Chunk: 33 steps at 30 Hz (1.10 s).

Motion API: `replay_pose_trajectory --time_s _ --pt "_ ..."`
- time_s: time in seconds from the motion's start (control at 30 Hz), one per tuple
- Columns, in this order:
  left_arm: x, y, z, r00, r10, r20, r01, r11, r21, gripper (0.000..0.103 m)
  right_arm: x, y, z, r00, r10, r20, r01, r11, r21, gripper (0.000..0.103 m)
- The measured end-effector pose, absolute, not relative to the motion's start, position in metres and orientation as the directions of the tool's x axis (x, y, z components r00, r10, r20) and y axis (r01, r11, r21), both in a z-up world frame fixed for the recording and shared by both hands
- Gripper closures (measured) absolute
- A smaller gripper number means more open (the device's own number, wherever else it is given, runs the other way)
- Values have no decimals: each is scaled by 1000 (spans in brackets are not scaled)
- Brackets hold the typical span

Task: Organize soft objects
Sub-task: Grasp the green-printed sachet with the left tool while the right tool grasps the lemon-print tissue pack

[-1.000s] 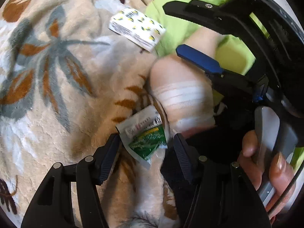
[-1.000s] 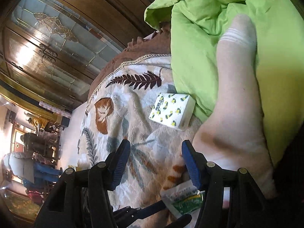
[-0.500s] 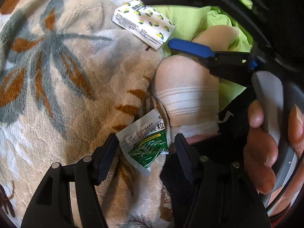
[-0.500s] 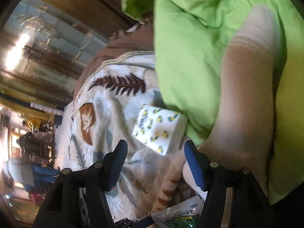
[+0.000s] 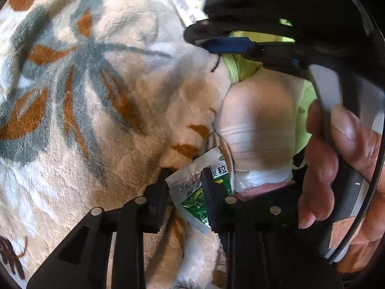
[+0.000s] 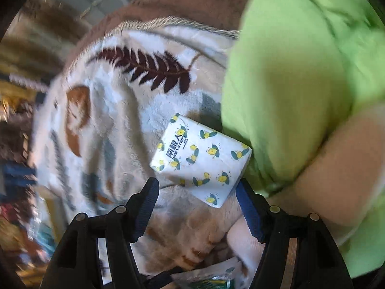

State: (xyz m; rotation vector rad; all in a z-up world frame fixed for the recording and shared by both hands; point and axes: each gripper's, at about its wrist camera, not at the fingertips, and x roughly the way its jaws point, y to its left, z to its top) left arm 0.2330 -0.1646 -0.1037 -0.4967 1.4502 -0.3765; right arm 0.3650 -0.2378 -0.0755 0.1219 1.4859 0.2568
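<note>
A green and white sachet (image 5: 197, 192) lies on the leaf-patterned fleece blanket (image 5: 96, 110). My left gripper (image 5: 185, 183) has closed on the sachet, one finger on each side. A beige sock (image 5: 259, 125) lies just right of it against a lime green cloth (image 6: 300, 77). A white tissue pack with lemon print (image 6: 202, 161) lies on the blanket beside the green cloth. My right gripper (image 6: 197, 197) is open, its blue-padded fingers at either side of the pack's near end. It also shows in the left wrist view (image 5: 231, 45), above the sock.
The blanket (image 6: 108, 125) spreads to the left with a brown fringed edge at the back. The green cloth bulks up on the right. Blurred wooden furniture stands beyond the blanket's far edge.
My left gripper has narrowed from open to shut on the sachet. My right gripper has moved forward from the sock towards the tissue pack, which now sits between its fingertips.
</note>
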Motion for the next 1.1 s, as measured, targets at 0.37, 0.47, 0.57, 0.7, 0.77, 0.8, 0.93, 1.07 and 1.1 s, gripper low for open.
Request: replay_pose_trajectory --time_s 0.37,0.47,0.57,0.7,0.77,0.8,0.93,1.07,1.1 --pt "220 -138 -93 169 -527 -833 -3 845 -535 101 361 -248 -64 210 269 -940 -95 962 254 86" --pt "216 -129 -88 183 -526 -831 0 845 -535 102 356 -261 -52 258 300 -918 -86 954 287 90" --pt "216 -122 -84 187 -528 -829 -10 842 -539 102 352 -268 -42 271 327 -906 -90 945 314 92" --pt "214 -106 -78 199 -532 -823 -16 838 -545 102 346 -279 -40 263 356 -897 -80 934 347 93" --pt "212 -96 -73 210 -530 -821 -18 838 -546 103 339 -280 -38 272 358 -893 -78 933 350 93" --pt "212 -90 -70 215 -531 -820 -22 836 -548 103 336 -280 -38 268 360 -893 -84 933 351 94" --pt "207 -69 -61 232 -527 -818 -35 835 -548 103 321 -279 -29 281 390 -877 -96 921 378 95" --pt "182 -52 -40 252 -526 -812 -26 835 -549 103 306 -280 -13 309 435 -846 -106 899 424 97" --pt "179 -44 -35 262 -524 -810 -24 836 -548 103 302 -280 -9 310 446 -839 -109 894 435 97"
